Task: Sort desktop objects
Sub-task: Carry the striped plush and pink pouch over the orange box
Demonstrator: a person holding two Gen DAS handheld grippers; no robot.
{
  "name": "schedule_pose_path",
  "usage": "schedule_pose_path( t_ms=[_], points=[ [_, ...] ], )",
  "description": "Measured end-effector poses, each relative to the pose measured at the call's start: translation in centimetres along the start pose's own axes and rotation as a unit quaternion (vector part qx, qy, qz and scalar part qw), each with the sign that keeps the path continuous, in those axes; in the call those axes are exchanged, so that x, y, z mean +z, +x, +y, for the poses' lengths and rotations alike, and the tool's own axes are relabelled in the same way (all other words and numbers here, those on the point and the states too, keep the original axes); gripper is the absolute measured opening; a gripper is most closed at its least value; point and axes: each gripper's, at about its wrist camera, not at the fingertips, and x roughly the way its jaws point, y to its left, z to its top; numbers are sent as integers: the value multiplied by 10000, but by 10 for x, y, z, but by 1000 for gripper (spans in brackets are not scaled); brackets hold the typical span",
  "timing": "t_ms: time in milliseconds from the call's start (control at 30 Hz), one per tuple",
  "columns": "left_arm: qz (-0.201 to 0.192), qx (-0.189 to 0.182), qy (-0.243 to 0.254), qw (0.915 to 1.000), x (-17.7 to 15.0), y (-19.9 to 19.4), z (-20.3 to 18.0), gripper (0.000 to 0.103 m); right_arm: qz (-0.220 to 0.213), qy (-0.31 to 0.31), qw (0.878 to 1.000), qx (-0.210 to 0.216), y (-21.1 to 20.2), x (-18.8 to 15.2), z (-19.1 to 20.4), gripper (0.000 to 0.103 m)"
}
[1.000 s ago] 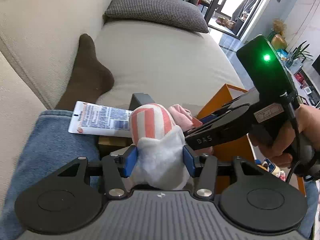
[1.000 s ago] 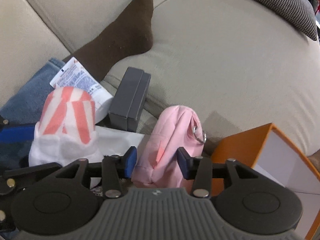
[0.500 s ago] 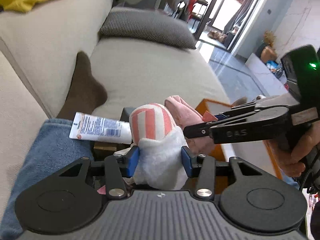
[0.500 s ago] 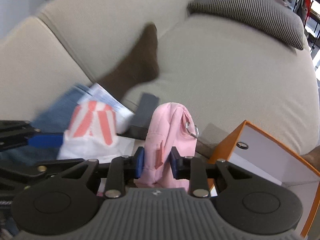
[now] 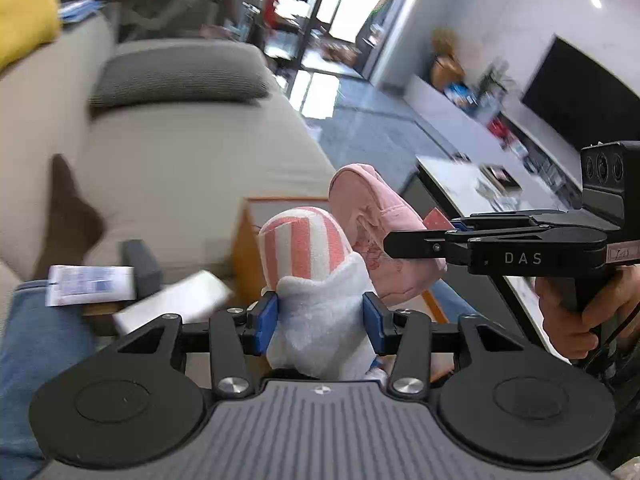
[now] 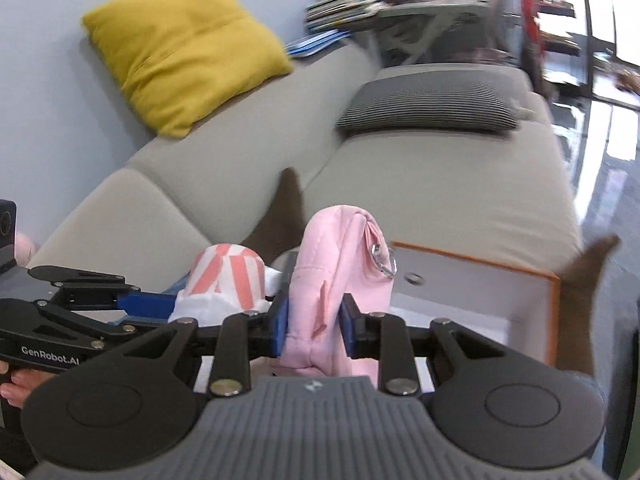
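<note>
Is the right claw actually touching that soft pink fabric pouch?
Touching. In the right wrist view, the right claw has both blue pads pressed into the soft pink fabric pouch, pinching it.

surface: beige sofa [image 6: 440, 184] | on seat: grey checked cushion [image 6: 428, 106] at far end; orange-edged open box [image 6: 554, 320] near front edge; foot in brown sock [image 5: 70, 216] by backrest | on backrest top: yellow cushion [image 6: 180, 48]
</note>
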Motion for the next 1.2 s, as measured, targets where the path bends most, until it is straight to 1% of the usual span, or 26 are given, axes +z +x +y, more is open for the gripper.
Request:
schedule_pose_path(
  t_ms=[67, 133, 233, 300, 400, 433, 533, 633, 733, 800, 833, 900, 1033, 1200],
  points=[
    [266, -106, 127, 9995, 4, 20, -14, 52, -51, 197, 9998, -81, -9, -14, -13, 29],
    [612, -103, 177, 9979, 6, 43, -23, 52, -83, 439, 9989, -119, -13, -26, -29, 29],
    [1092, 75, 360, 9933, 5, 77, -36, 52, -126, 767, 9969, -98, -17, -44, -52, 29],
    [1424, 227, 447, 9885, 3, 98, -40, 52, -140, 970, 9952, -49, -17, -55, -67, 29],
    [1895, 509, 586, 9788, -2, 128, -43, 52, -124, 1183, 9928, 103, -9, -66, -80, 29],
    [2023, 636, 709, 9747, -3, 137, -47, 52, -122, 1218, 9924, 147, -10, -71, -82, 29],
    [2328, 863, 1044, 9631, -10, 152, -61, 52, -115, 1327, 9907, 263, -9, -82, -94, 29],
    [2697, 1021, 1346, 9480, -14, 170, -65, 52, -77, 1423, 9892, 357, -6, -92, -104, 29],
    [3088, 1096, 1381, 9347, -19, 191, -67, 52, -36, 1495, 9879, 408, -2, -99, -112, 29],
    [3240, 1141, 1354, 9293, -23, 202, -64, 52, -10, 1528, 9872, 455, 1, -102, -115, 29],
    [3275, 1176, 1341, 9278, -25, 205, -63, 52, 4, 1545, 9868, 482, 2, -103, -117, 29],
    [3291, 1200, 1283, 9278, -29, 207, -60, 52, 46, 1571, 9861, 537, 4, -107, -120, 29],
    [3255, 1201, 1176, 9305, -33, 211, -58, 52, 92, 1651, 9842, 639, 8, -111, -126, 29],
    [3276, 1076, 993, 9334, -34, 211, -55, 53, 64, 1695, 9834, 651, 10, -112, -130, 29]
  ],
)
